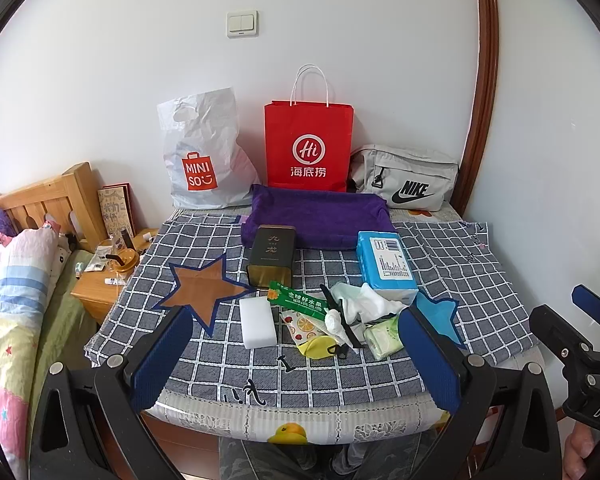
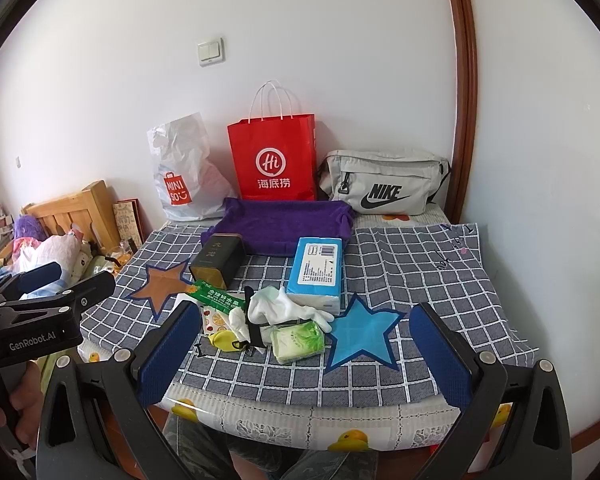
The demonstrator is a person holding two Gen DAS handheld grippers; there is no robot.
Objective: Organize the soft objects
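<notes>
A pile of small items lies mid-table: a white sponge block [image 1: 258,322], white gloves [image 1: 362,302] [image 2: 282,306], a green tissue pack [image 1: 383,338] [image 2: 298,339], a blue tissue pack [image 1: 386,266] [image 2: 317,270], a green sachet [image 1: 298,300] [image 2: 218,295] and a yellow item [image 1: 318,347] [image 2: 224,339]. A folded purple towel [image 1: 320,216] [image 2: 284,222] lies behind. My left gripper [image 1: 296,356] is open and empty at the near edge, in front of the pile. My right gripper [image 2: 306,356] is open and empty, also short of the pile.
A dark tin [image 1: 271,256] [image 2: 219,262] stands beside the towel. A Miniso plastic bag [image 1: 204,152], a red paper bag [image 1: 308,146] and a grey Nike pouch [image 1: 406,180] line the wall. An orange star [image 1: 204,290] and a blue star [image 2: 360,334] mark the checked cloth [image 1: 460,264]. A bed and nightstand [image 1: 100,284] are left.
</notes>
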